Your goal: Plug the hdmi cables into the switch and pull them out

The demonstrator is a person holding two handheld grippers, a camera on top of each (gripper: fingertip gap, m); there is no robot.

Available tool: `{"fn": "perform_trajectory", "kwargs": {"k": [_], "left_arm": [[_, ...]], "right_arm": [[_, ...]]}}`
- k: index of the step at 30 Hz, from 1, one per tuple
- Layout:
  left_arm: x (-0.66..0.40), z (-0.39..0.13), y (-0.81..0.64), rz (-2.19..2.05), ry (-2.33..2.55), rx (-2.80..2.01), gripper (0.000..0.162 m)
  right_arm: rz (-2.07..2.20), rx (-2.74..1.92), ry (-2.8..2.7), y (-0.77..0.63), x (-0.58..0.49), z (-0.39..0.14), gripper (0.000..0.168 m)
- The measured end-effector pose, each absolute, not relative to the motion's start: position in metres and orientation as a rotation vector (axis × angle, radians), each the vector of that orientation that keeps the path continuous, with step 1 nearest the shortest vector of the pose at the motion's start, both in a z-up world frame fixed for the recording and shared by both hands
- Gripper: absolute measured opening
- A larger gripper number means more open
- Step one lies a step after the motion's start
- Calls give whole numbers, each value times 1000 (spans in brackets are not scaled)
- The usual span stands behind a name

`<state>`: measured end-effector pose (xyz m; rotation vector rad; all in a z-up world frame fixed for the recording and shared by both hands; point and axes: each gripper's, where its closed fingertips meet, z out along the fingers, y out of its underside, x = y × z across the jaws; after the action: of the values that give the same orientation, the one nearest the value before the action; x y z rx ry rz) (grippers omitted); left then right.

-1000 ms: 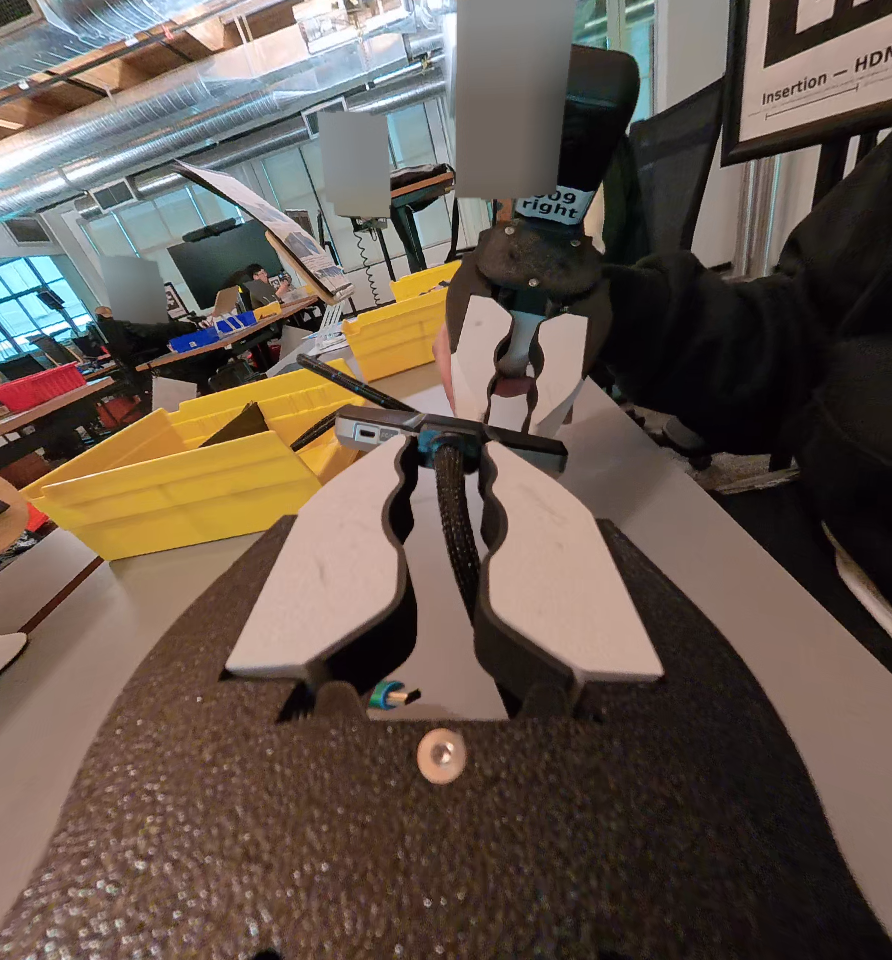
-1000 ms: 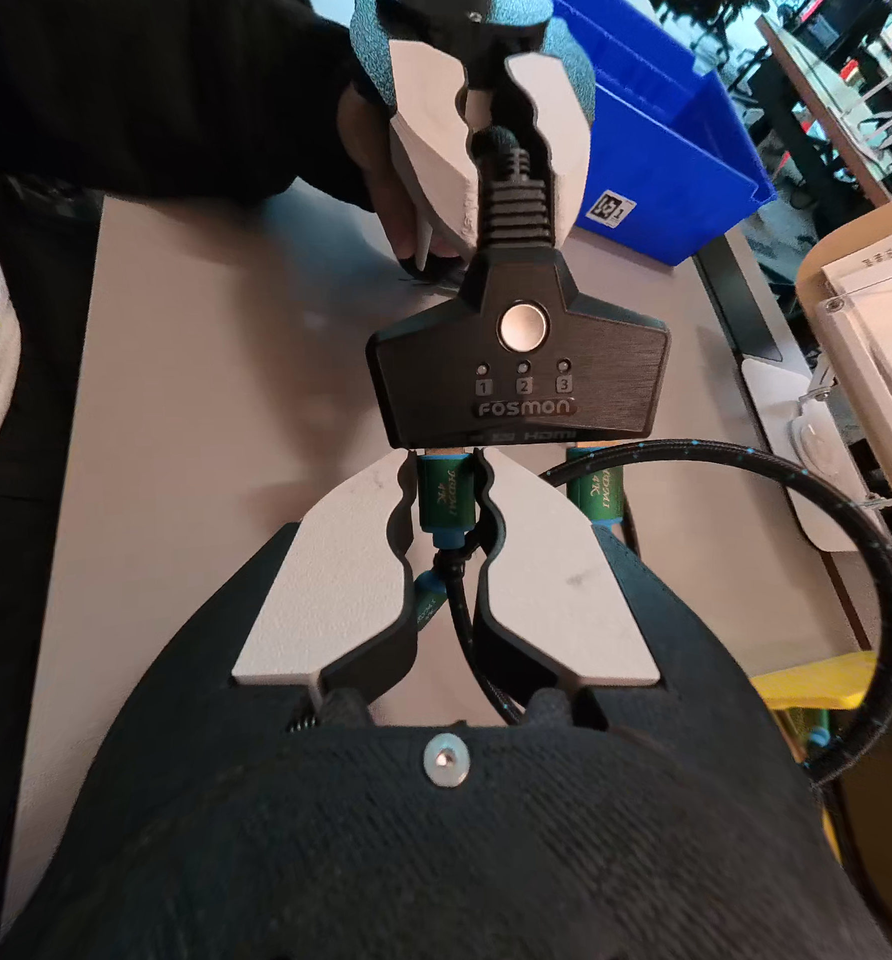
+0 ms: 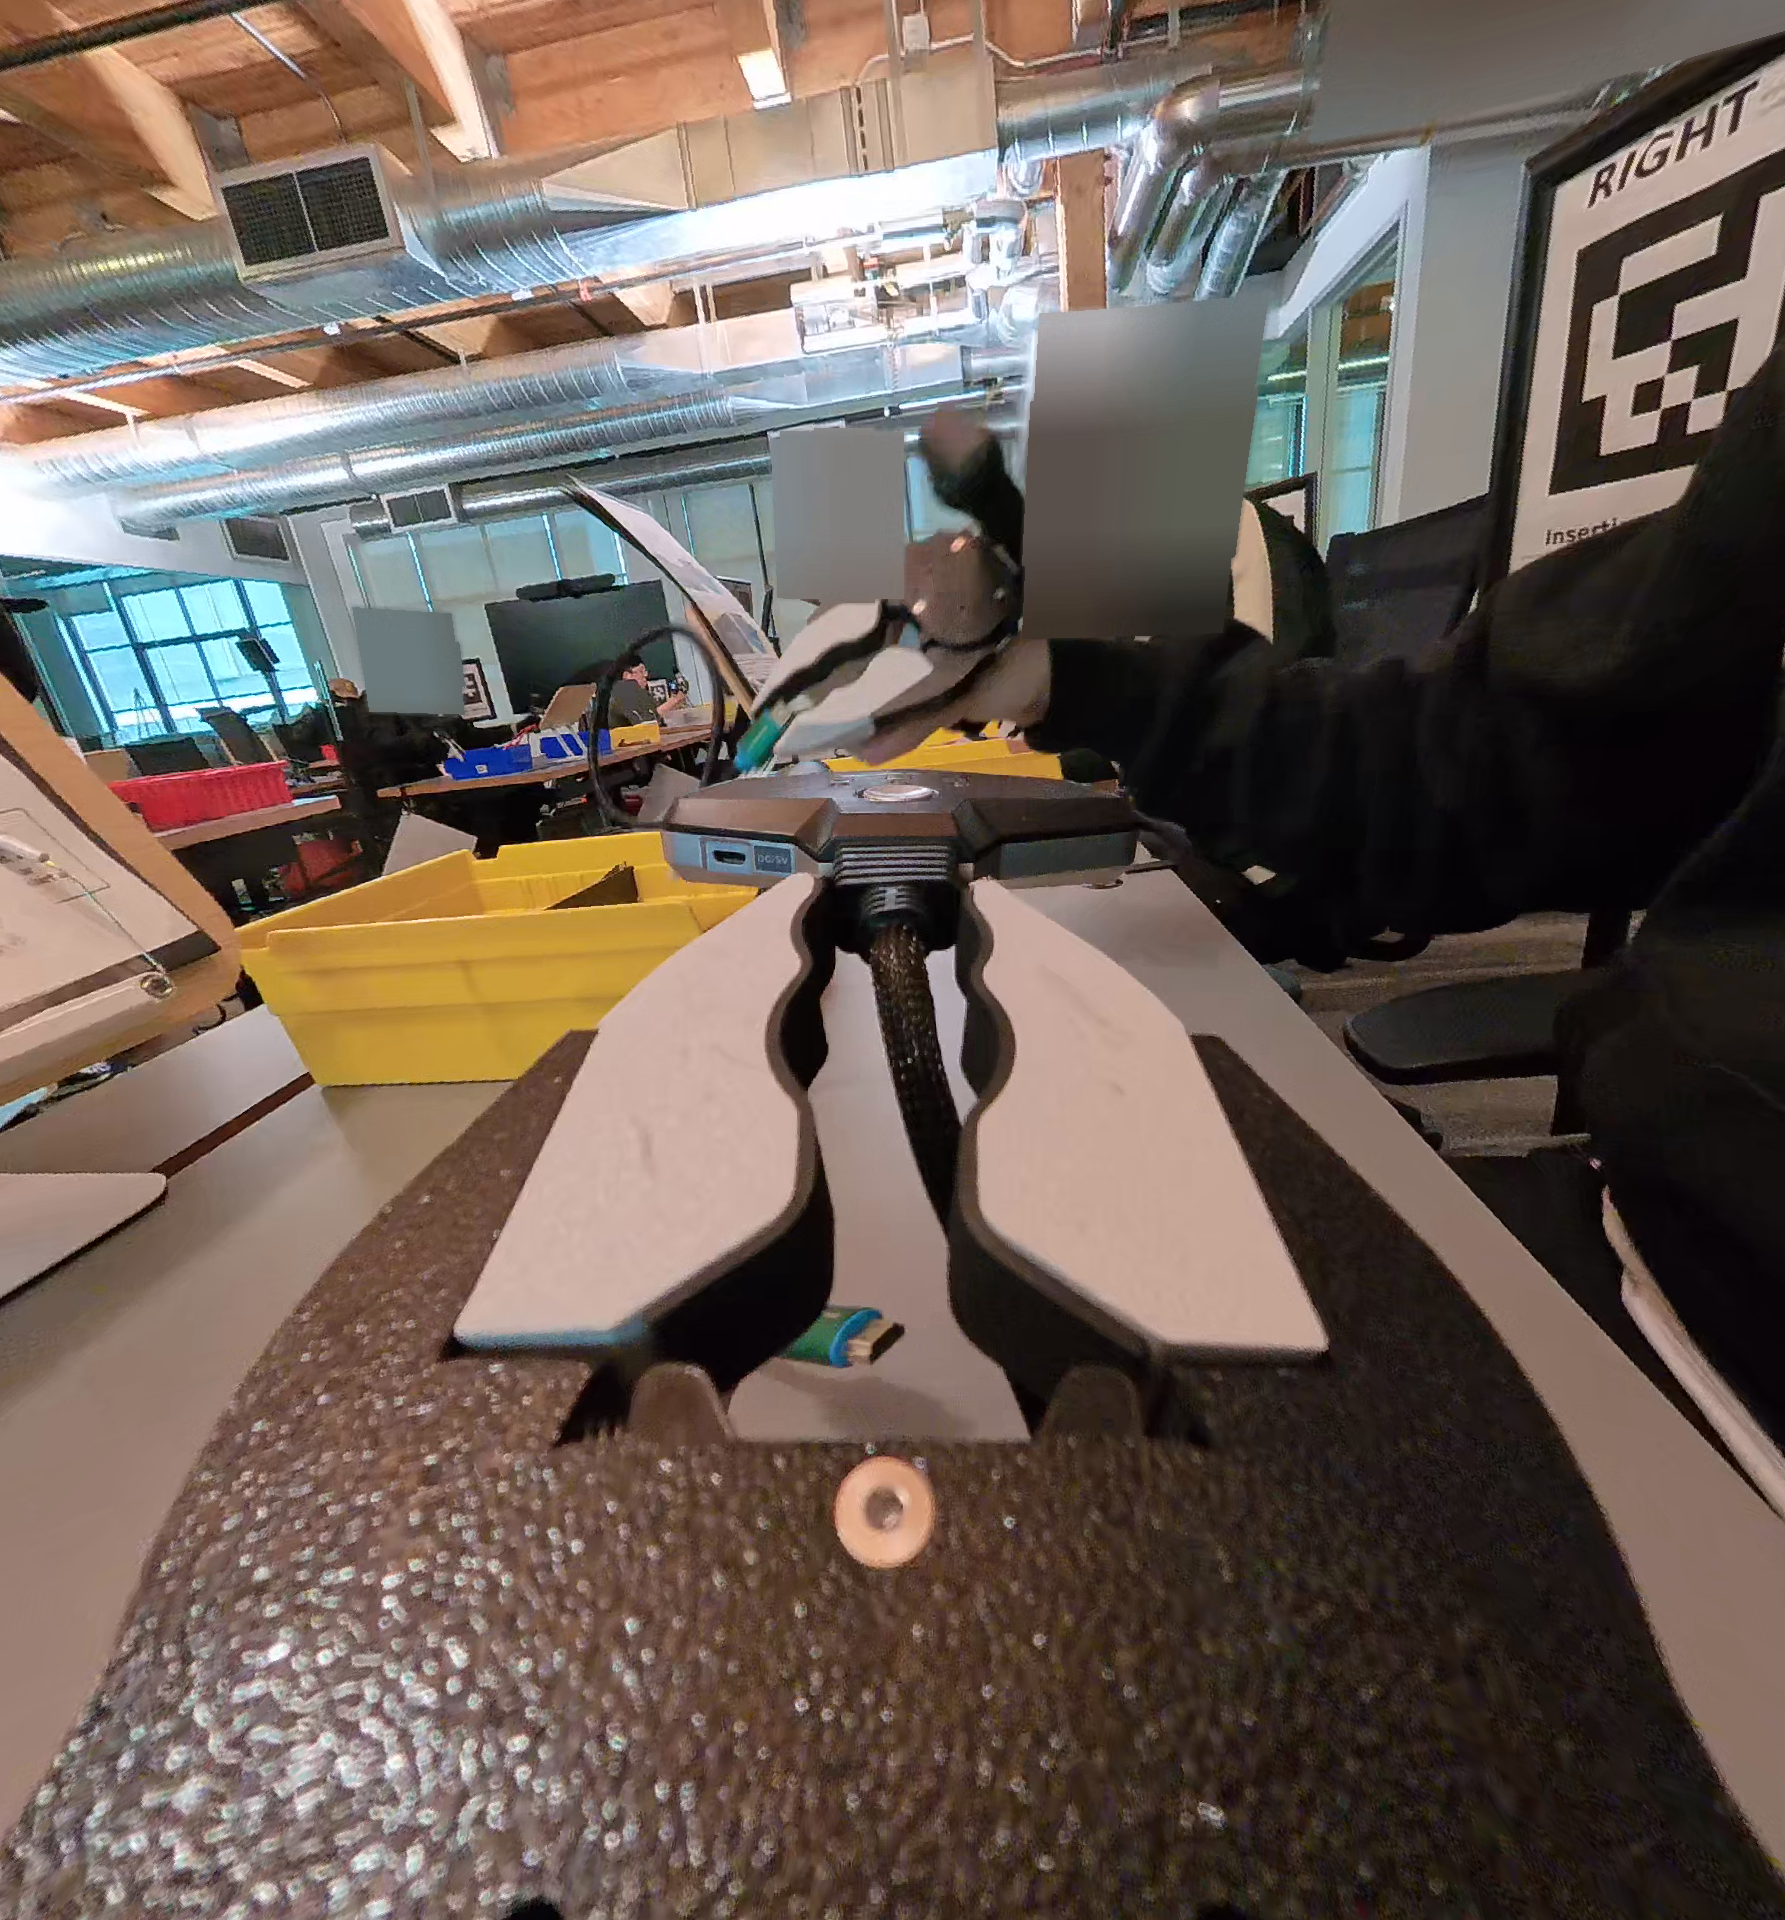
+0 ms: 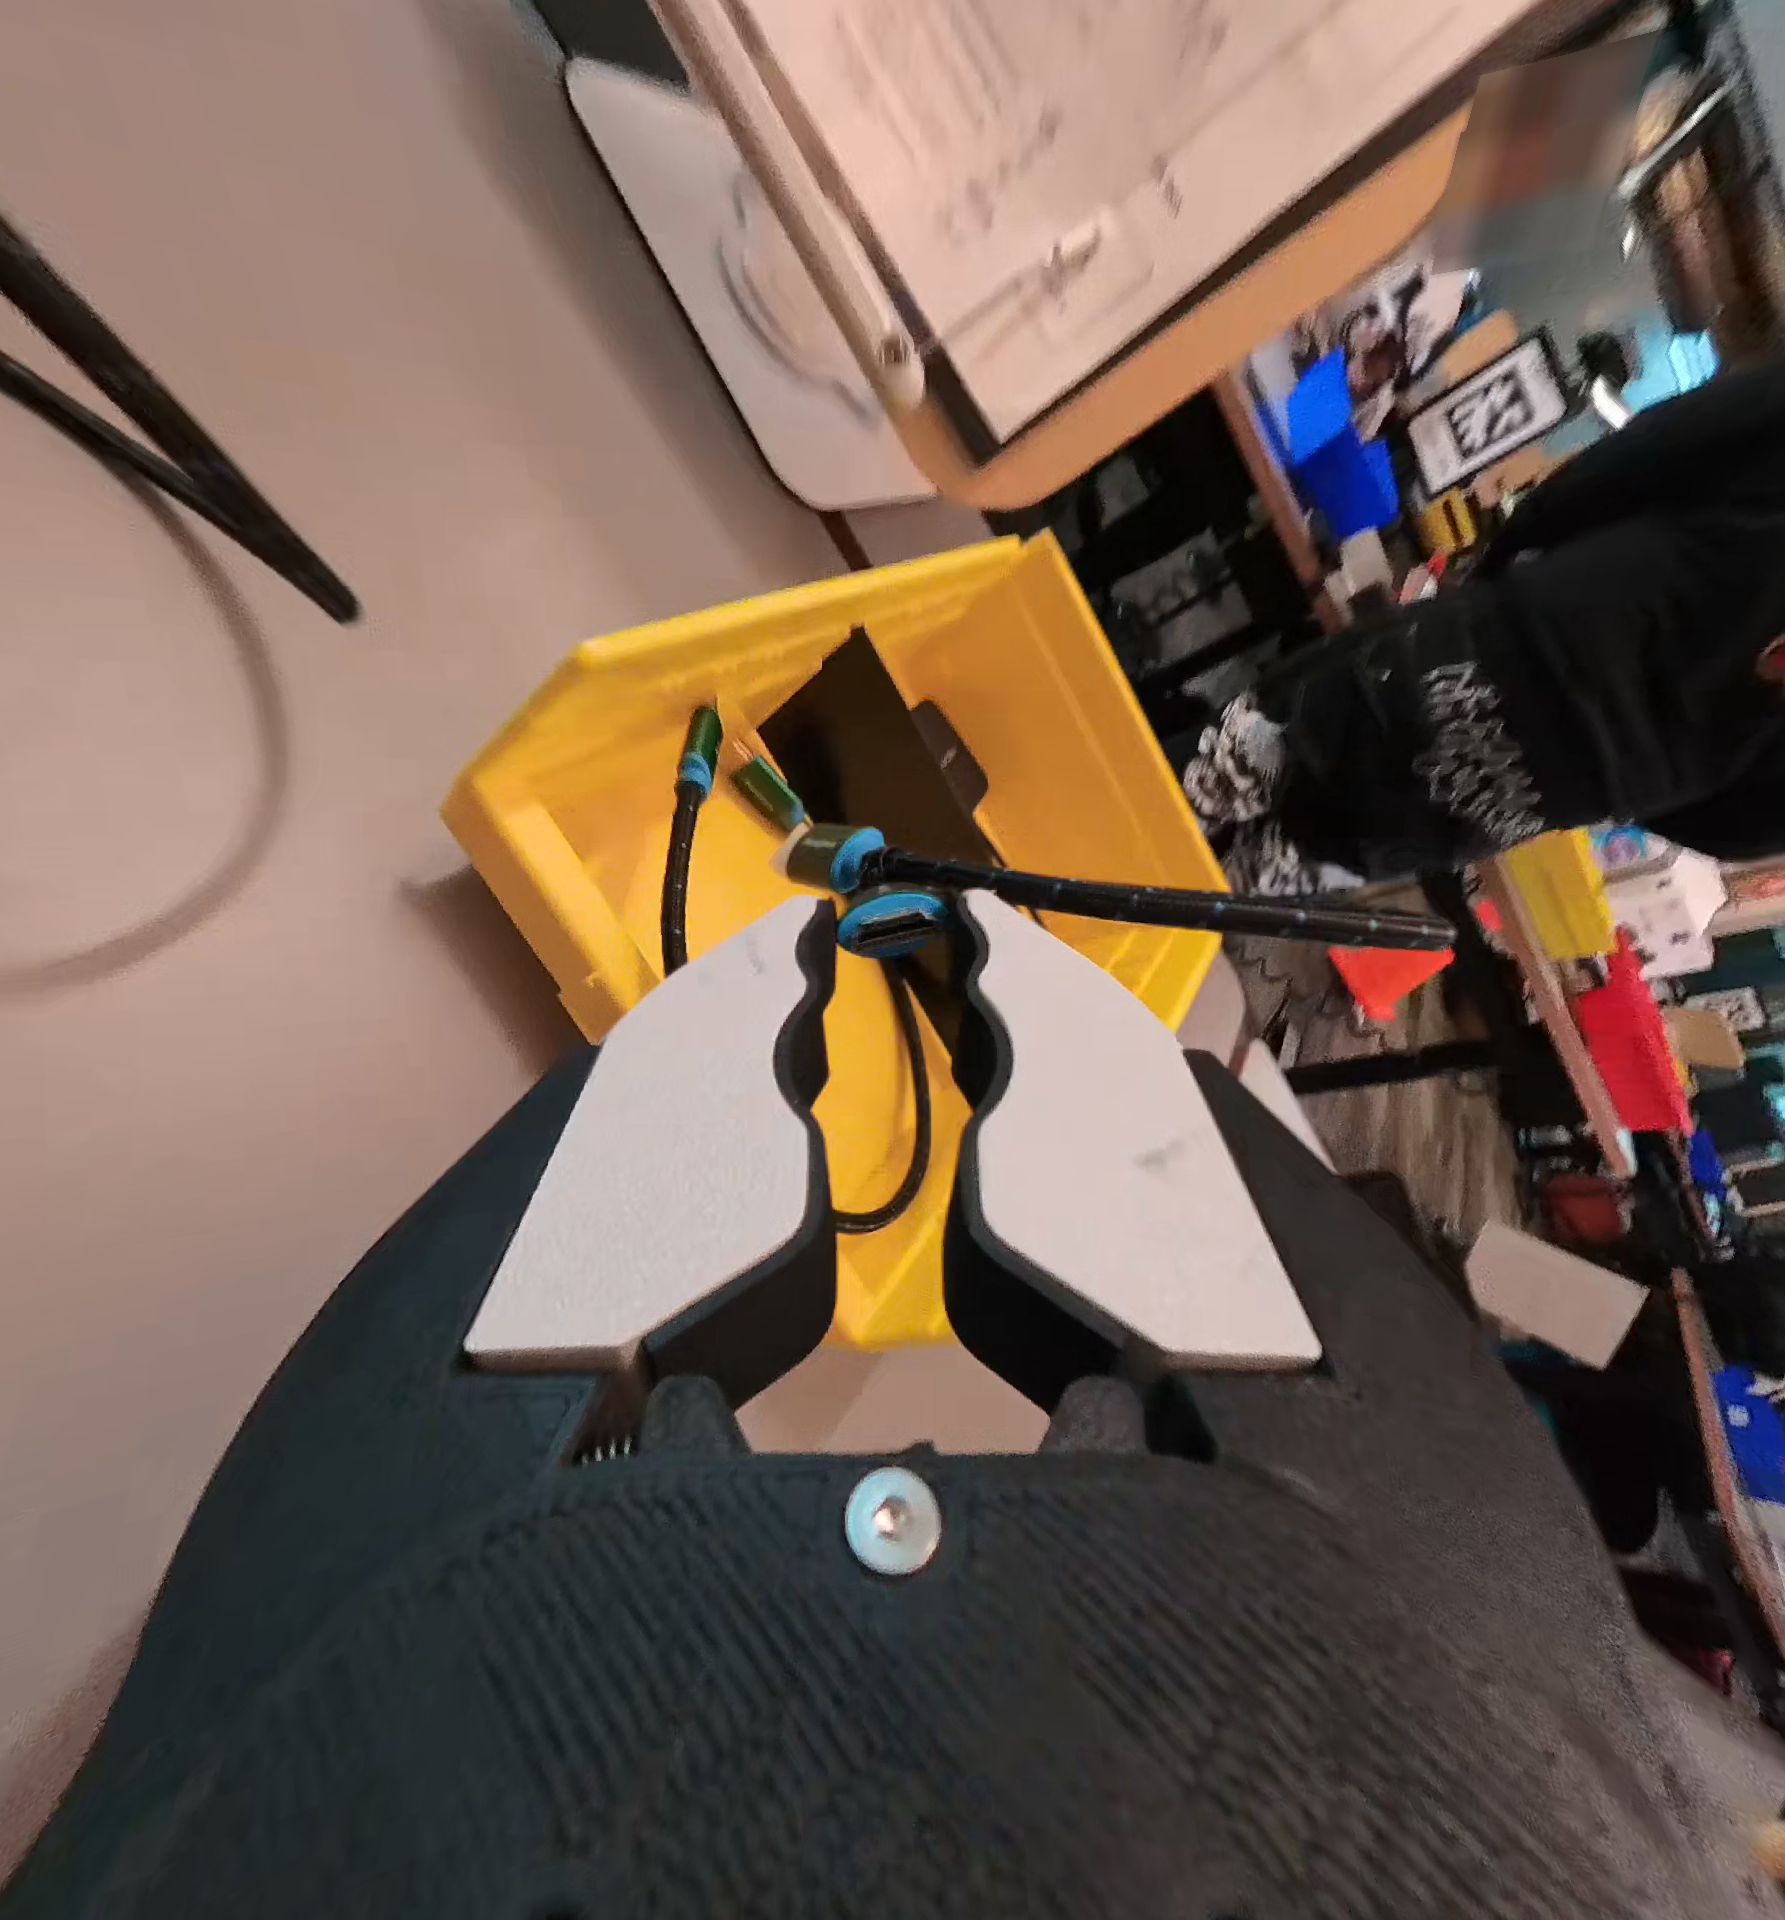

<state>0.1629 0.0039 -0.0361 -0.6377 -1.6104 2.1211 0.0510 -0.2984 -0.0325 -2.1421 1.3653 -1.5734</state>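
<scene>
Left gripper (image 3: 893,914) closed on switch (image 3: 898,816) cable collar. Right gripper (image 4: 893,914) clamped on pulled plug (image 4: 880,928), over yellow bin (image 4: 1075,665). Stiff braided cable; better to grip the rigid plug body.

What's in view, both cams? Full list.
switch: 1, black, at left gripper's tips
switch cable: 1, black braided, between left fingers
held HDMI plug: 1, green, blue collar, in right gripper
other HDMI plugs: 3, green, in or over bin
loose HDMI plug: 1, green, on table under left gripper
yellow bin: 1 near, table edge
table: 1, grey
board stand: 1, pale wood, beside bin
left gripper: shut on switch cable
right gripper: shut on plug
sleeve: black
</scene>
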Motion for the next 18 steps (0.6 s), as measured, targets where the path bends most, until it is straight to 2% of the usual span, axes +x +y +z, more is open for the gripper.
{"fn": "perform_trajectory", "kwargs": {"k": [3, 7, 12, 15, 16, 18], "left_arm": [[162, -37, 4, 2120, -1609, -642, 22], [162, -37, 4, 2115, -1608, -644, 22], [166, -35, 6, 2122, -1591, -617, 22], [166, -35, 5, 2126, -1596, -612, 22], [166, -35, 4, 2125, -1600, -609, 22], [167, -36, 2, 2129, -1611, -603, 22]], "right_arm": [[-1585, -2069, 1490, -318, 66, -48, 21], [-1585, -1709, 1524, -327, 80, -41, 20], [-1104, -1488, 1758, -338, 66, -103, 23], [-1122, -1411, 1918, -348, 47, -113, 63], [-1147, -1384, 1919, -343, 42, -105, 71], [-1151, -1308, 1794, -310, 44, -75, 75]]}}
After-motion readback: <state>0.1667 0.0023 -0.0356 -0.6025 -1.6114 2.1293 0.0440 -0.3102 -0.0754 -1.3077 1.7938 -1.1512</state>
